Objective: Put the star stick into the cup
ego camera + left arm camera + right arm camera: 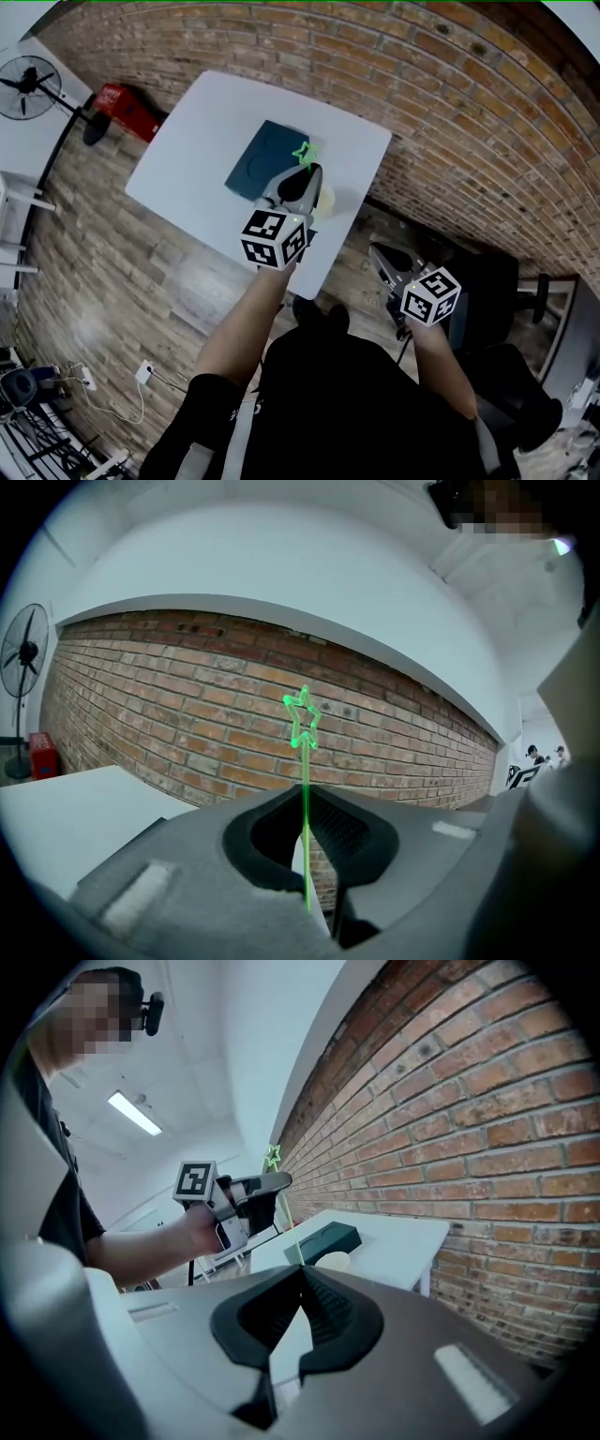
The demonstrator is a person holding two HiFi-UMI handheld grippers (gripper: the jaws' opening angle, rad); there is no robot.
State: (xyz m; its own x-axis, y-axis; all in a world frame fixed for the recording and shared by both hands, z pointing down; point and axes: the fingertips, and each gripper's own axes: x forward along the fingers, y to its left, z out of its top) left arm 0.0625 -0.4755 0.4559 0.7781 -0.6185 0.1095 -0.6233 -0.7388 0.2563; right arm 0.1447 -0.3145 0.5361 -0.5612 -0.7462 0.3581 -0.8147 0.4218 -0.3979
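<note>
The jaws of the left gripper (pixel 306 810) are pinched almost together on the thin shaft of the green star stick (pixel 303 720). The stick stands upright with the star at the top. The right gripper (pixel 302 1279) has its jaws closed on each other with nothing between them. In the head view it hangs off the table, at 4 o'clock from the left one.

In that view the stick is held above the white table (pixel 192 159), over the 4 o'clock corner of a dark teal box (pixel 261 159). The pale cup (pixel 326 201) stands on the table just at 4 o'clock of the left gripper's tips. Whether the stick's lower end reaches the cup cannot be told.

A brick wall (pixel 450 103) runs along the table's 1 o'clock side. On the plank floor (pixel 141 281), at 10 o'clock, stand a fan (pixel 26 86) and a red box (pixel 122 108). A black chair (pixel 497 291) sits at 4 o'clock.
</note>
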